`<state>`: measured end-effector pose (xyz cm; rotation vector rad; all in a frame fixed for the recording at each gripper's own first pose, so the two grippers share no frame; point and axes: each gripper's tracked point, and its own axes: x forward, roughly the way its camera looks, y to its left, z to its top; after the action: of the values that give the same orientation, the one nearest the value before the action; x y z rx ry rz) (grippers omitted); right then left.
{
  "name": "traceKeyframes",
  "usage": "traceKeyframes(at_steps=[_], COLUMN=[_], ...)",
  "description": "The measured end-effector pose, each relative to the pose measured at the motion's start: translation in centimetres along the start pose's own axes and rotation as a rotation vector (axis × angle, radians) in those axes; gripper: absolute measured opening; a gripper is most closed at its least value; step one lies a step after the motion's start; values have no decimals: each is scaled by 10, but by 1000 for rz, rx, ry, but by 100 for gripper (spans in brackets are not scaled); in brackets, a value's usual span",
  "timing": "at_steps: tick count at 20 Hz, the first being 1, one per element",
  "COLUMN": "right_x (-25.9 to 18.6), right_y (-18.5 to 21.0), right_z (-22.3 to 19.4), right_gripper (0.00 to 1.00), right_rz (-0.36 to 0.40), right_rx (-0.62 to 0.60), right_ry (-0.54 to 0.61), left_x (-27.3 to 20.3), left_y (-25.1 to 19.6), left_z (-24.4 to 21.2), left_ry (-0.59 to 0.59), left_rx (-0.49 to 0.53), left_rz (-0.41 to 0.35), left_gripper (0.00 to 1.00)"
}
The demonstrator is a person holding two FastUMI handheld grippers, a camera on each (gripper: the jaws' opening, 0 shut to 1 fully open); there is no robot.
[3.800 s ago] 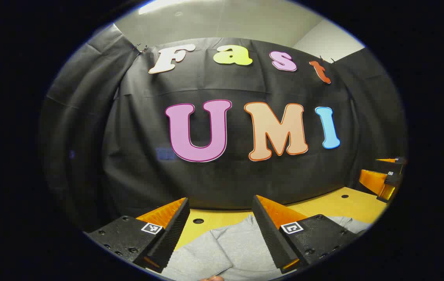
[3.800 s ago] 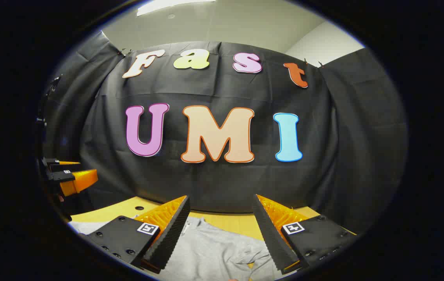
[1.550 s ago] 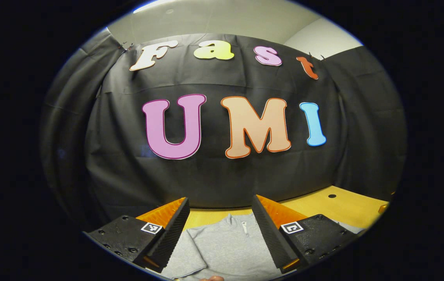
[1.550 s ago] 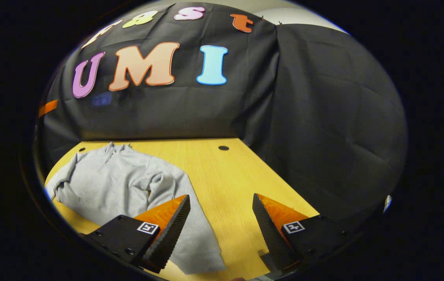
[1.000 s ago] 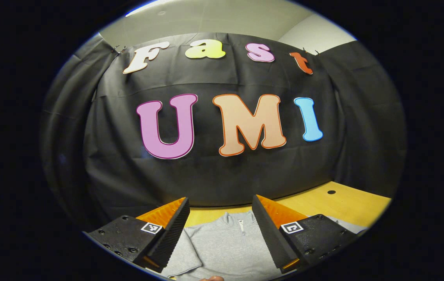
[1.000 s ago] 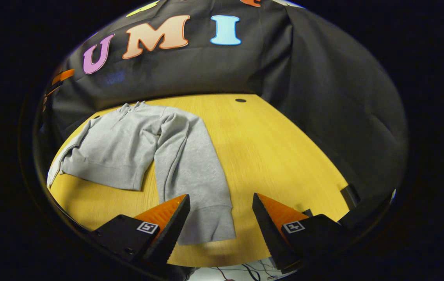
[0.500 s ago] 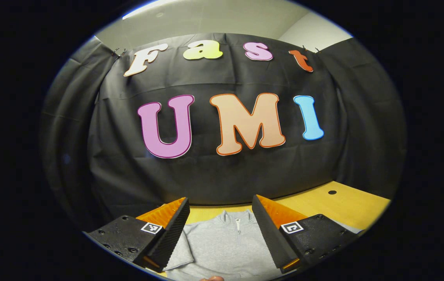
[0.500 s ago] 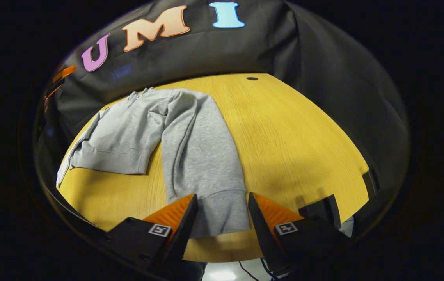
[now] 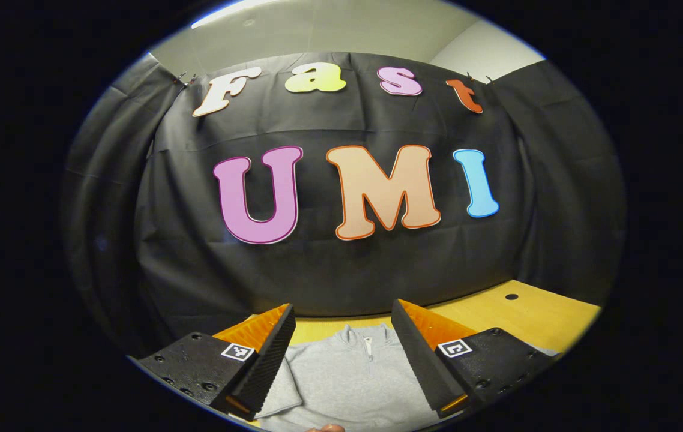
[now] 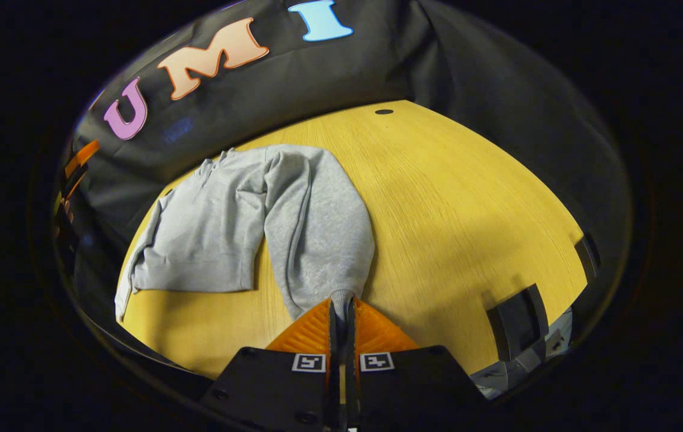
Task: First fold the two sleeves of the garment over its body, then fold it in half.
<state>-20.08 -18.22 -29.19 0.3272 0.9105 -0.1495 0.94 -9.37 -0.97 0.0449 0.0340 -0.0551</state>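
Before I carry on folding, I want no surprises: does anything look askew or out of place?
Nothing stands out. The grey zip-neck sweatshirt lies flat on the yellow wooden table; the right gripper pinches its sleeve cuff, while the left gripper hangs open above the collar.

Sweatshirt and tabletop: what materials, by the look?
Sweatshirt: soft heathered grey knit, probably cotton fleece; it creases, and its sleeve bunches in the right gripper.
Tabletop: yellowish wood or wood-look laminate, matte, with fine straight grain lines.
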Motion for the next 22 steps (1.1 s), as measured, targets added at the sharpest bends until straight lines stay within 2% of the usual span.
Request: traceKeyframes(at_steps=[10,18,22], right_x=[2,22,35], right_y=[60,125,164], right_z=[110,183,202], right_gripper=[6,6,4], right_rz=[63,147,189], right_rx=[59,71,44], right_ry=[-153,-219,-239], left_x=[6,-6,-14], left_y=[52,112,145], left_z=[-7,-20,-22], left_ry=[9,32,32], left_rx=[-4,-4,4], left_rz=[48,143,203], left_gripper=[95,95,95])
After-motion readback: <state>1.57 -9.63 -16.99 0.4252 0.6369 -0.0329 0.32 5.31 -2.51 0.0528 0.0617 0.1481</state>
